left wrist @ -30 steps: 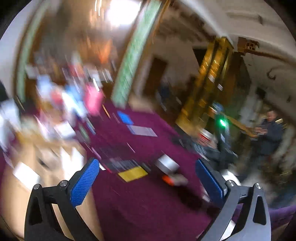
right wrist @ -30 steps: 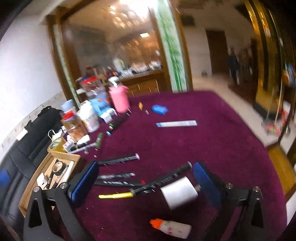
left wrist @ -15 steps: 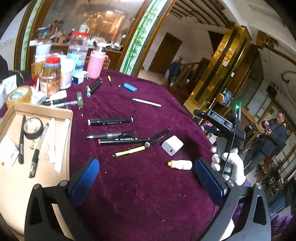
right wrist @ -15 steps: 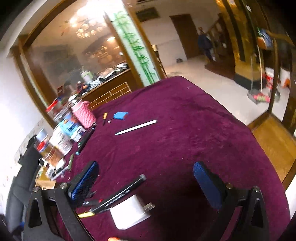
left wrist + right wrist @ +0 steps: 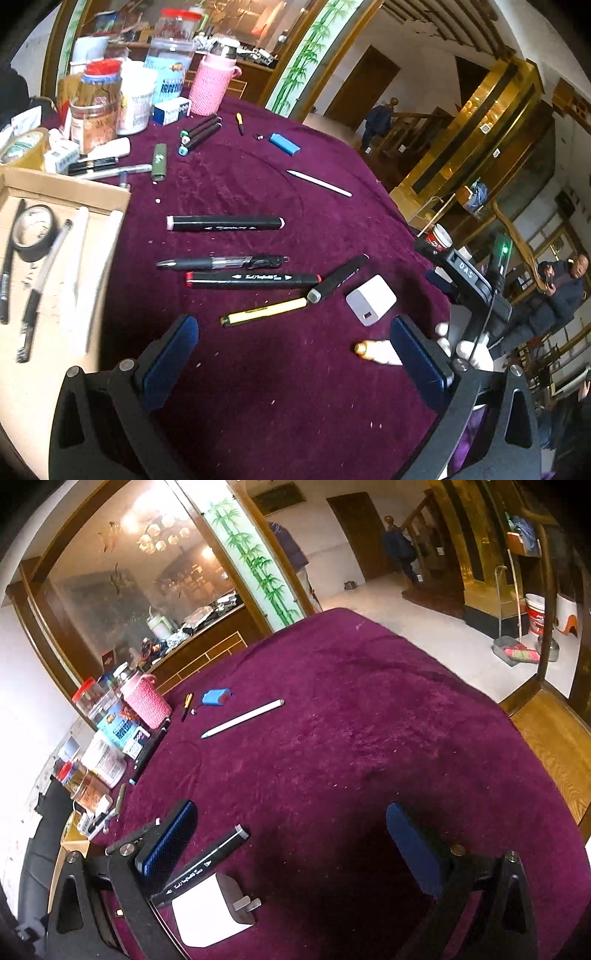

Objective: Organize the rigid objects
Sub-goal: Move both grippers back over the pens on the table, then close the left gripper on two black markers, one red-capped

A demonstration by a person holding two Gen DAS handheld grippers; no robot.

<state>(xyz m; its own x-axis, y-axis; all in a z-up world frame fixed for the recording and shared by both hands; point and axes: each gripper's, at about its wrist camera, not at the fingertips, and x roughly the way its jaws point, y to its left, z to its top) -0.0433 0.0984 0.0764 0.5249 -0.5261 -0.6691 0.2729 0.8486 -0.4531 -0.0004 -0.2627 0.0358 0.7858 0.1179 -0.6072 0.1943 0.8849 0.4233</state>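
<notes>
At the bottom of the left wrist view, the left gripper (image 5: 293, 354) hangs over the purple tablecloth (image 5: 258, 387) with its blue pads wide apart and nothing between them. Just past the pads lie a yellow pen (image 5: 264, 312), a white charger (image 5: 371, 300) and, partly behind the right pad, a small white bottle with an orange tip (image 5: 376, 350). Further up the frame a red-tipped black marker (image 5: 253, 280), a clear-barrelled pen (image 5: 223, 263) and a pink-tipped black marker (image 5: 225, 223) lie roughly parallel. A cardboard tray (image 5: 66, 184) at the left edge holds a roll of black tape (image 5: 33, 232) and several pens. A white stylus (image 5: 319, 182) and a blue lighter (image 5: 284, 144) lie in the upper centre; jars and a pink bottle (image 5: 212, 88) stand at upper left.

At the bottom of the right wrist view, the right gripper (image 5: 291, 843) is likewise spread apart and empty. The charger (image 5: 207, 912) and a black marker (image 5: 207, 864) lie beside its left pad, at lower left of the frame. The stylus (image 5: 242, 718) lies well beyond, toward the upper left.
</notes>
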